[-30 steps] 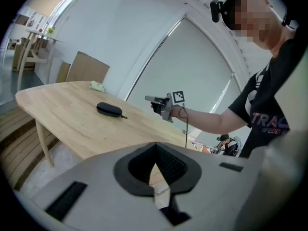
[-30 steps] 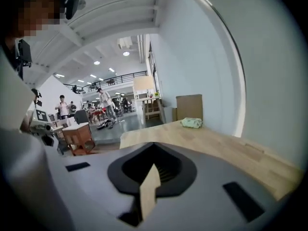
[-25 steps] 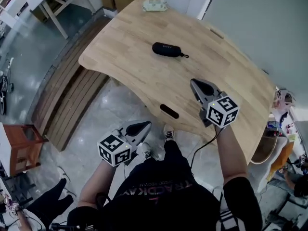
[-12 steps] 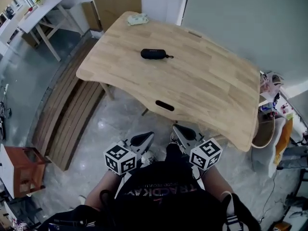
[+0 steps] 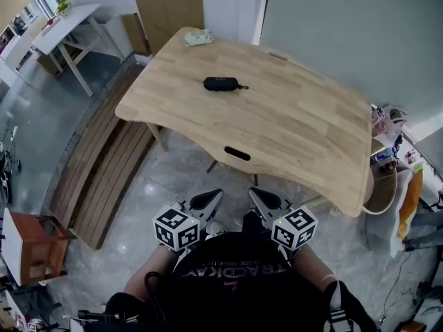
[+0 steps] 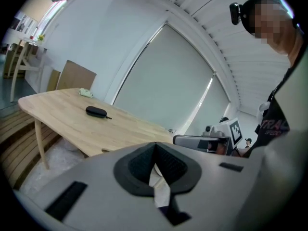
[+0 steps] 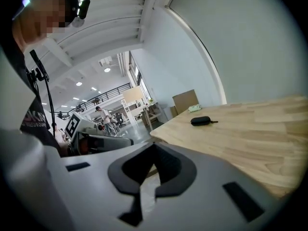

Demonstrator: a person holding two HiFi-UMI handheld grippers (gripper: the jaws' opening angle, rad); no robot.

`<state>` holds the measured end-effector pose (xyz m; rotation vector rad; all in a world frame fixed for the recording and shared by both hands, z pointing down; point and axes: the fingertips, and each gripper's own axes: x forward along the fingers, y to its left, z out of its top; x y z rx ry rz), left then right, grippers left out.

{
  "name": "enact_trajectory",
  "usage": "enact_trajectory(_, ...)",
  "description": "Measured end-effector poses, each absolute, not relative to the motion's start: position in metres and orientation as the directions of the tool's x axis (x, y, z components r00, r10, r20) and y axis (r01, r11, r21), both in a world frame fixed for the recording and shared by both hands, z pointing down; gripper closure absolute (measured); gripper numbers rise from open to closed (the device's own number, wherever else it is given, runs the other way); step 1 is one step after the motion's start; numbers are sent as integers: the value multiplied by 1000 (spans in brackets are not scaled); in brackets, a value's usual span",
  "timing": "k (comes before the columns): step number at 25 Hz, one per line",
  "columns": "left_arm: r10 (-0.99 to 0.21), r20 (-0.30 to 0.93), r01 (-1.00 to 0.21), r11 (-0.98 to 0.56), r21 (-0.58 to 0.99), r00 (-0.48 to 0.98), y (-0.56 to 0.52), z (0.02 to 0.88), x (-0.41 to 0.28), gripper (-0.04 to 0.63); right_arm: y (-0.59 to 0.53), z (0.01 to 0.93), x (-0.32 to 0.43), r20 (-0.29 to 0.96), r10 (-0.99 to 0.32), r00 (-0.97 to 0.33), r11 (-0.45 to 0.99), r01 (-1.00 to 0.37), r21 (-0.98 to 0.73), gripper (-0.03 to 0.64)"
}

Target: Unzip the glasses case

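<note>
Head view: glasses case [image 5: 223, 84] well beyond closed fingers [image 5: 205, 200]

White lettering beginning "TRA" marks the person's black shirt [image 6: 275, 125]; the remaining letters cannot be read.

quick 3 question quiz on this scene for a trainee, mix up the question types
1. True or false: the left hand-held gripper is clamped on the glasses case.
2. Where does the glasses case lie? A: on the wooden table. B: on the floor. C: on the white desk.
3. In one word, are the jaws of the right hand-held gripper apart or together?
Key: 1 false: it is shut on nothing and held short of the table. 2 A. 3 together.
</note>
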<state>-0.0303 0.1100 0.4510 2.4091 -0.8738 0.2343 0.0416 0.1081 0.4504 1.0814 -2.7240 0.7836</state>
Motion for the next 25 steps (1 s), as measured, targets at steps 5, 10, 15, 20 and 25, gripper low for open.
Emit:
enact_trajectory(5, -540, 341, -638, -624, 452, 770, 111, 452, -33, 584, 109, 447, 37, 284, -602, -747, 630, -662, -406, 600)
enact_trajectory(10, -539, 346, -640, -619, 455, 768, 110, 454, -34, 584, 113, 448, 30, 292, -586, -756, 648, -653, -392, 600)
enact_trajectory(15, -536, 349, -639, -618, 458, 769, 110, 457, -33, 584, 114, 450, 26, 296, -573, -764, 661, -645, -384, 600)
enact_trajectory(20, -535, 351, -640, -622, 452, 768, 109, 458, -31, 584, 114, 449, 26, 301, -572, -763, 663, -646, -378, 600)
enact_trajectory(25, -530, 350, -635, -628, 450, 772, 109, 458, -29, 584, 113, 449, 26, 304, -573, -761, 665, -649, -371, 600)
